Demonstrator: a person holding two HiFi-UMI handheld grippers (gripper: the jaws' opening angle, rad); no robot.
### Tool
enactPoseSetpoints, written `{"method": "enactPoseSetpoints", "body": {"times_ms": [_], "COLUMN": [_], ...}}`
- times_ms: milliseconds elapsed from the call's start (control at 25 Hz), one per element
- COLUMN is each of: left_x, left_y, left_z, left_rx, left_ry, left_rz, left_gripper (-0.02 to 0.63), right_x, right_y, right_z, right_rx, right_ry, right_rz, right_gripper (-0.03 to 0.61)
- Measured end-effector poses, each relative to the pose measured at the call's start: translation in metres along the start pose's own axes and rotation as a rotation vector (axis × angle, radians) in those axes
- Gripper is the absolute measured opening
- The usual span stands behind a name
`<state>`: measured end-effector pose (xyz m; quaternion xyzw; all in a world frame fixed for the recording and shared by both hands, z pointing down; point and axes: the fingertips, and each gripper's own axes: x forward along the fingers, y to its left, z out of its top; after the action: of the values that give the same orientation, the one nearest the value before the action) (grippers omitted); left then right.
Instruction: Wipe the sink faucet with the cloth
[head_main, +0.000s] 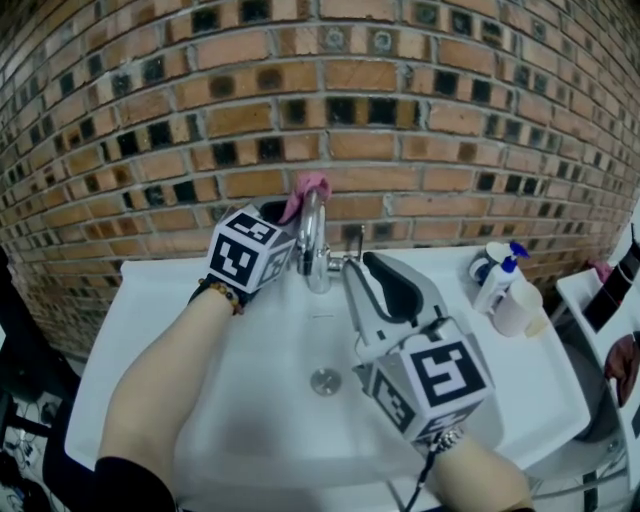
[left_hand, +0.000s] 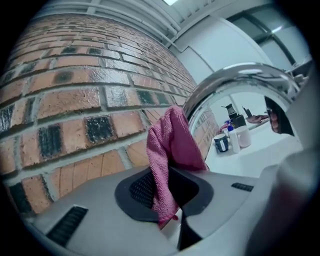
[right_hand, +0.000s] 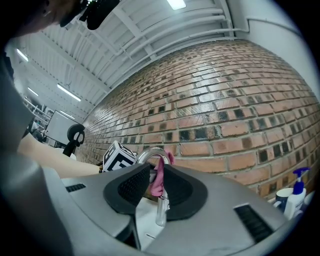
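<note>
A chrome arched faucet (head_main: 314, 250) stands at the back of the white sink (head_main: 150, 330). A pink cloth (head_main: 309, 187) drapes over the top of its arch. My left gripper (head_main: 290, 215) reaches in from the left and is shut on the pink cloth (left_hand: 172, 145), which hangs between its pads beside the faucet's spout (left_hand: 225, 80). My right gripper (head_main: 366, 262) hovers over the basin just right of the faucet, jaws a little apart with nothing between them. Through its own gap (right_hand: 157, 187) the faucet (right_hand: 160, 212) and cloth (right_hand: 160, 182) show farther off.
A brick wall (head_main: 420, 120) rises right behind the sink. At the back right stand a blue-topped spray bottle (head_main: 503, 276), a white cup (head_main: 521, 308) and a dark mug (head_main: 484, 268). The drain (head_main: 325, 381) sits mid-basin. A faucet lever (head_main: 359, 243) sticks up beside the spout.
</note>
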<state>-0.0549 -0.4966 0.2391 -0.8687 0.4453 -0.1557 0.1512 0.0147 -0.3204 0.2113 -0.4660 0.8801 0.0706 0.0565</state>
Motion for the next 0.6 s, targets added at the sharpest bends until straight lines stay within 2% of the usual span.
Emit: {"method": "enactPoseSetpoints", "body": {"times_ms": [320, 600], "left_x": [0.007, 0.007], "left_y": [-0.010, -0.014], "left_z": [-0.028, -0.039], "left_rx": [0.039, 0.051], "left_ry": [0.053, 0.058], "left_rz": [-0.044, -0.043], "left_gripper": [0.055, 0.055], "right_x": [0.000, 0.000], "right_y": [-0.004, -0.005], "right_z": [-0.003, -0.006], "right_rx": [0.005, 0.002], "right_ry": [0.008, 0.016], "right_rz": [-0.008, -0.011], "right_gripper": [0.100, 0.100]}}
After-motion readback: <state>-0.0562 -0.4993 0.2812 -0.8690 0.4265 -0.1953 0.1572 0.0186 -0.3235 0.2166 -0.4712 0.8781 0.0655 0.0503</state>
